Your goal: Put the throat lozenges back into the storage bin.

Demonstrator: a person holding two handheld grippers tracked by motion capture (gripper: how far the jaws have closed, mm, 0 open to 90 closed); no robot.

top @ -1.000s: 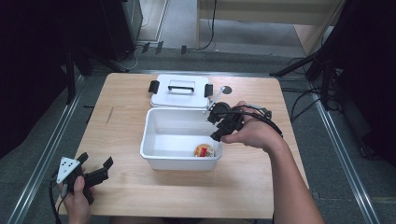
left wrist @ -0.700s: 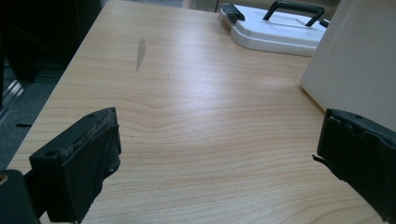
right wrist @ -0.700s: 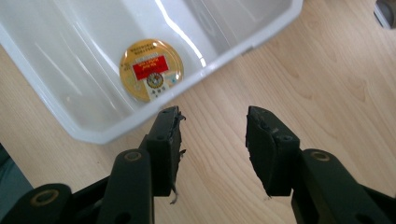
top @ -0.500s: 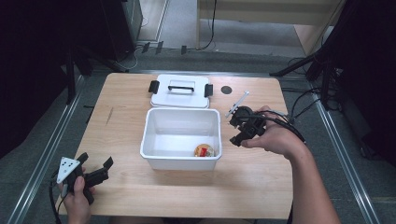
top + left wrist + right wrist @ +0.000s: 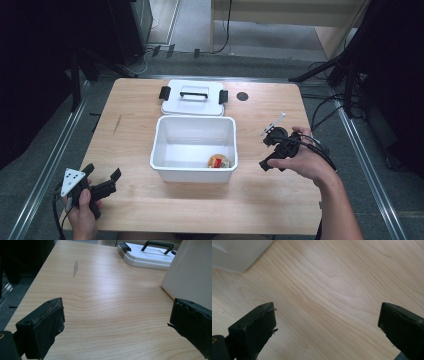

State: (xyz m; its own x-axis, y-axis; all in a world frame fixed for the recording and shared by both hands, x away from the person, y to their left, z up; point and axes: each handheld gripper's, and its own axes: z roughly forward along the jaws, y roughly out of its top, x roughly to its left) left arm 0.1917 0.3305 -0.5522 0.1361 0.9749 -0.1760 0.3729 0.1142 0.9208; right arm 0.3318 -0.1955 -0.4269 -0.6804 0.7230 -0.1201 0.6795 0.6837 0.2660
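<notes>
A white plastic bin (image 5: 194, 147) stands open in the middle of the wooden table (image 5: 150, 210), and a small red and yellow item (image 5: 218, 161) lies at the near right corner of its floor. What that item is cannot be made out. The bin's lid (image 5: 192, 98), with a black handle and black clips at each end, rests flat just beyond the bin, touching or nearly touching its far wall.

The right gripper (image 5: 272, 150) hangs just right of the bin over bare wood, its jaws spread wide with nothing between them. The left gripper (image 5: 107, 184) sits at the near left corner of the table, well apart from the bin, jaws likewise parted and empty.

The lid looks light, stiff and smooth, likely slippery on its flat face. Its raised handle seems the surest place to grip, pinched across the bar. The small item appears light and would probably need a gentle pinch from above.
</notes>
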